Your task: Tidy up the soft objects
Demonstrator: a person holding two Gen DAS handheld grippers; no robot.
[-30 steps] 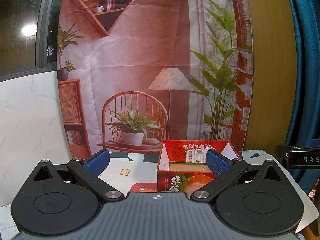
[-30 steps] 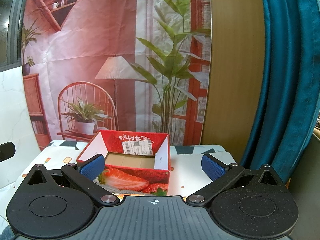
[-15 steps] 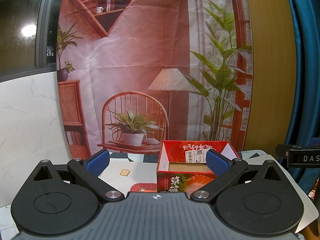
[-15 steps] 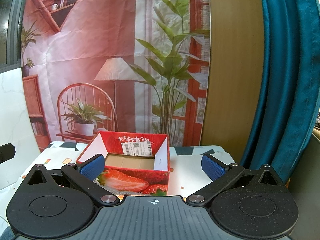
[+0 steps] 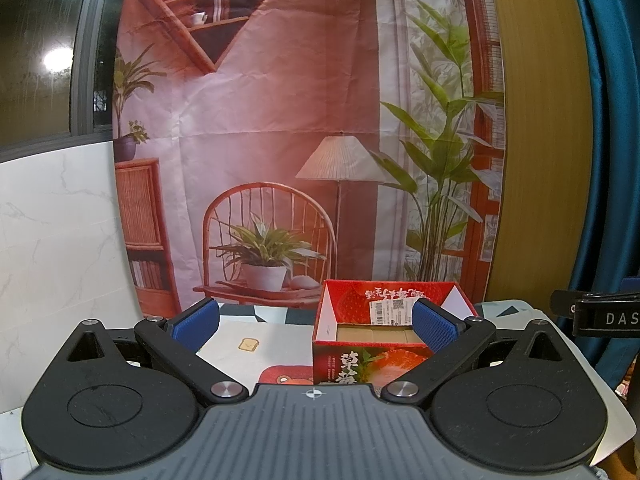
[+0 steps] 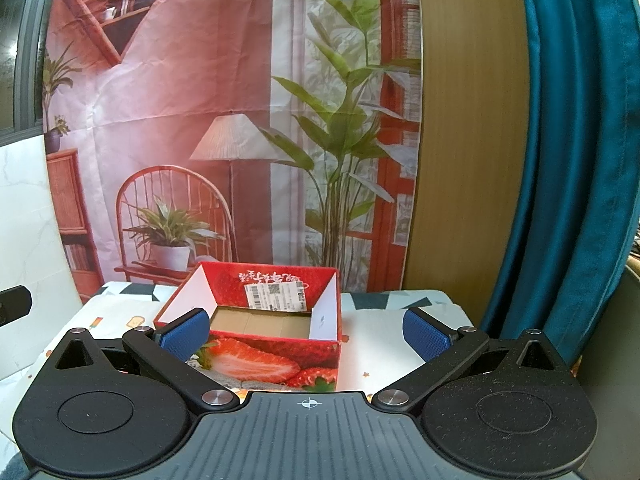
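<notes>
We note the left gripper (image 5: 315, 325): a grey ribbed housing with a small white crosshair mark at its front edge, flanked by two black rounded plates, each bearing a shallow circular recess. Black link arms run forward from silver pivot screws to fingers (image 5: 195, 325) faced with blue textured pads. The right gripper (image 6: 306, 332) shows the same build, colours and crosshair. At the left view's right edge a black bar carries white letters, seemingly "DAS", cut off by the frame.

Printed room backdrop (image 5: 280, 128) — teal curtain (image 6: 568, 140) beside wood panel (image 6: 464, 140).
</notes>
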